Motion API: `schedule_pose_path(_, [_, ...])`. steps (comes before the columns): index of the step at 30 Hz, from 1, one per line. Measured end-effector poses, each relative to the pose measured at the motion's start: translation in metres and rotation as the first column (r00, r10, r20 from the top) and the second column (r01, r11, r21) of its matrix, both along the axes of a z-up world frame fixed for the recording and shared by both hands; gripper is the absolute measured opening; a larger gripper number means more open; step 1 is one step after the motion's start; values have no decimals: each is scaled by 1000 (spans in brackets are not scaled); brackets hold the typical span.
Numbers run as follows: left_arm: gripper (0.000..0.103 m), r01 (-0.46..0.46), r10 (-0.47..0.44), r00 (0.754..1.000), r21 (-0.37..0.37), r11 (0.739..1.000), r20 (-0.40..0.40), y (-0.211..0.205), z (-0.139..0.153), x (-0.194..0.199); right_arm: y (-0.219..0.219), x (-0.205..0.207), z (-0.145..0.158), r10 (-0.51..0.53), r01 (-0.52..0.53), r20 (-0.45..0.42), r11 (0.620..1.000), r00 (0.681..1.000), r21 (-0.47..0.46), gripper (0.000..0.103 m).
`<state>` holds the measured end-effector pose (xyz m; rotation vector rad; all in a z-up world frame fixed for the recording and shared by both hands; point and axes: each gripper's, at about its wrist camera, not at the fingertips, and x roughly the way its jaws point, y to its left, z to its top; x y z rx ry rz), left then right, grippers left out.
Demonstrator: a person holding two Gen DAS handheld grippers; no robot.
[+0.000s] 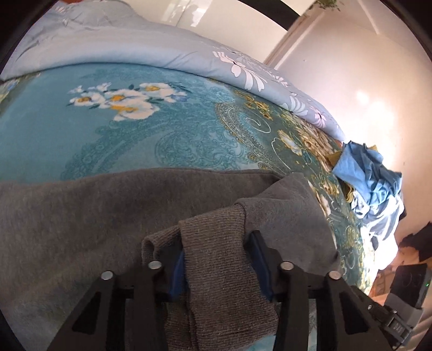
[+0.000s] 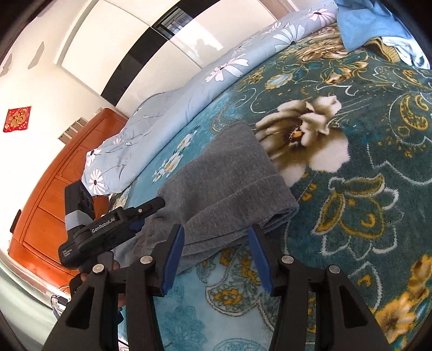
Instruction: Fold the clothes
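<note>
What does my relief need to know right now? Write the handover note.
Left gripper: ribbed cuff of the grey sweater sits between its fingers; a firm grip is unclear.
Right gripper: open, empty, at the sweater's near folded edge.
Sweater lies partly folded on the teal floral blanket. A crumpled pile of blue clothes waits at the blanket's far end, beside the light blue duvet.
Left: lay the sleeve in, finish this fold, then do the pile.

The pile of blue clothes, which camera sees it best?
The left wrist view: the pile of blue clothes sits whole at the bed's far right edge, crumpled, with something yellow tucked in. The right wrist view catches only part of it, cut off at the top corner.
</note>
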<state>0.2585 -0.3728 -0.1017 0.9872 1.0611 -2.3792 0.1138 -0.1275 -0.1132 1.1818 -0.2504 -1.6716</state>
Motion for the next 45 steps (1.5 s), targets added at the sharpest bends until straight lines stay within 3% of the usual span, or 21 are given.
schedule_pose_path(2, [10, -7, 7, 999, 3, 1000, -32, 4, 5, 4, 2, -2, -3, -6, 6, 8, 1000, 1000, 9, 51])
schedule_pose_path(7, [9, -74, 62, 990, -93, 993, -126, 11, 49, 29, 17, -10, -4, -40, 40, 25, 999, 999, -9, 51])
schedule_pose_path(9, [9, -112, 99, 990, -126, 986, -103, 7, 49, 38, 22, -12, -4, -53, 53, 19, 999, 998, -7, 51])
schedule_pose_path(12, [10, -117, 116, 993, -31, 993, -36, -6, 16, 41, 26, -14, -6, -68, 69, 25, 998, 997, -6, 51])
schedule_pose_path(14, [13, -119, 120, 993, 43, 992, -20, -11, -2, 44, 24, -14, -3, -61, 61, 15, 998, 998, -8, 51])
schedule_pose_path(17, [19, -122, 123, 992, 36, 992, -23, -7, -2, 45, 15, -12, 16, -44, 43, -74, 999, 996, -15, 51])
schedule_pose_path(19, [28, -134, 134, 991, -9, 991, -5, -5, 12, 46, 1, -11, 33, -14, 11, -149, 1000, 989, -21, 51])
schedule_pose_path(22, [45, -169, 164, 985, -97, 981, -62, 1, 42, 56, -25, -9, 52, 65, -68, -247, 998, 967, -5, 51])
schedule_pose_path(24, [60, -120, 108, 989, -123, 985, -98, 11, 53, 51, -45, -5, 59, 133, -132, -303, 991, 943, 26, 51])
schedule_pose_path(26, [61, -23, 11, 996, -141, 990, -85, 23, 52, 36, -63, -1, 56, 222, -219, -320, 975, 921, 46, 51])
schedule_pose_path(28, [61, 16, -18, 1000, -159, 987, -13, 30, 40, 24, -74, -2, 45, 248, -224, -314, 968, 916, 111, 51])
schedule_pose_path(31, [61, 17, -14, 1000, -118, 993, 27, 31, 18, 21, -72, -7, 25, 238, -192, -318, 967, 918, 169, 51])
schedule_pose_path(34, [61, 3, 0, 999, -72, 997, 38, 28, 3, 21, -72, -13, 5, 252, -208, -263, 961, 931, 181, 51])
schedule_pose_path(38, [61, -1, 1, 1000, -86, 996, 3, 31, 23, 35, -70, -11, 7, 231, -186, -268, 965, 935, 182, 51])
schedule_pose_path(41, [62, -68, 59, 996, -132, 989, -71, 32, 47, 80, -53, 0, 34, 221, -191, -327, 974, 919, 121, 51])
schedule_pose_path(43, [64, -169, 157, 983, -141, 975, -93, 27, 53, 120, -38, 8, 46, 212, -194, -350, 977, 913, 84, 51])
schedule_pose_path(45, [66, -332, 319, 941, -128, 935, -112, 16, 53, 172, -25, 12, 48, 204, -190, -345, 979, 916, 72, 51])
